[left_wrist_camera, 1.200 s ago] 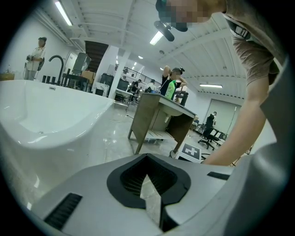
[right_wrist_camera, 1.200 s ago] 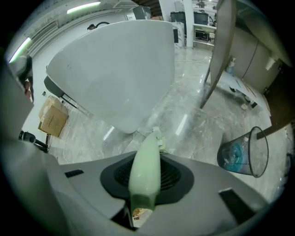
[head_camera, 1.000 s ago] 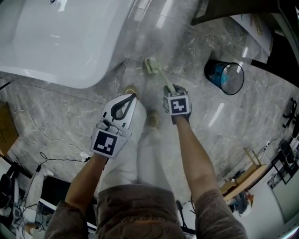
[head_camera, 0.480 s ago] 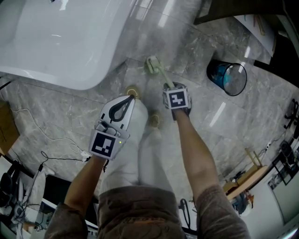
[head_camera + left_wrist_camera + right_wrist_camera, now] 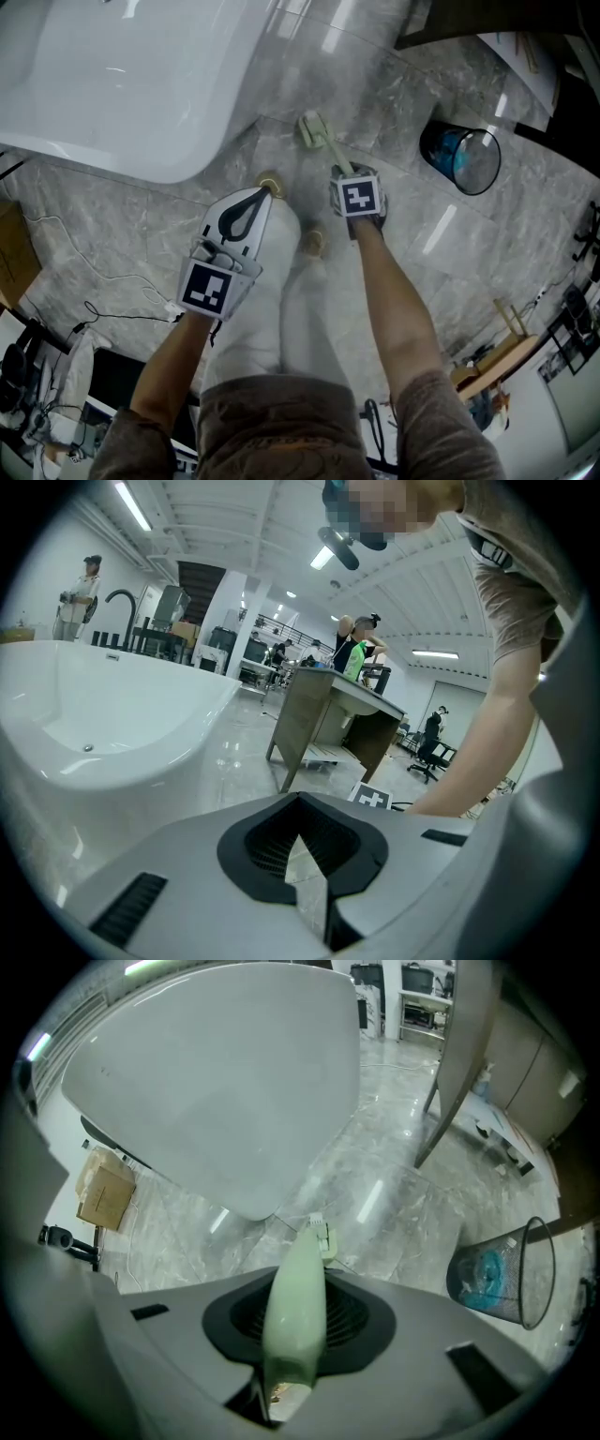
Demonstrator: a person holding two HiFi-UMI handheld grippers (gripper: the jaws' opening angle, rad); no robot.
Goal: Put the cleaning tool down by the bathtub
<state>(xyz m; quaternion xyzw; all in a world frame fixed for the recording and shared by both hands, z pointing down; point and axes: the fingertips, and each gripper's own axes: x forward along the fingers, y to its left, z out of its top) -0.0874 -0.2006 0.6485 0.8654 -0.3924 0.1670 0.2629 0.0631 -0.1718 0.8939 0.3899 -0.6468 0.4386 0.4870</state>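
Note:
A pale green cleaning brush (image 5: 335,156) slants down from my right gripper (image 5: 345,174), and its head (image 5: 312,129) is low on the marble floor just off the white bathtub's (image 5: 122,84) rounded end. In the right gripper view the handle (image 5: 295,1307) lies between the jaws of the right gripper (image 5: 295,1283). Those jaws have just been opening, but the pads still look to be against the handle. My left gripper (image 5: 262,194) hangs over the person's left leg, shut with nothing in it. In its own view the left gripper (image 5: 300,850) shows only a thin slit.
A wire bin (image 5: 461,155) with a blue bag stands to the right on the floor. The person's shoes (image 5: 267,180) are close behind the brush. Cables (image 5: 112,291) trail at the left. A wooden vanity (image 5: 328,719) stands beyond the tub, with people far behind it.
My right gripper has sunk a little toward the floor with the brush still in it. The left gripper has stayed where it was.

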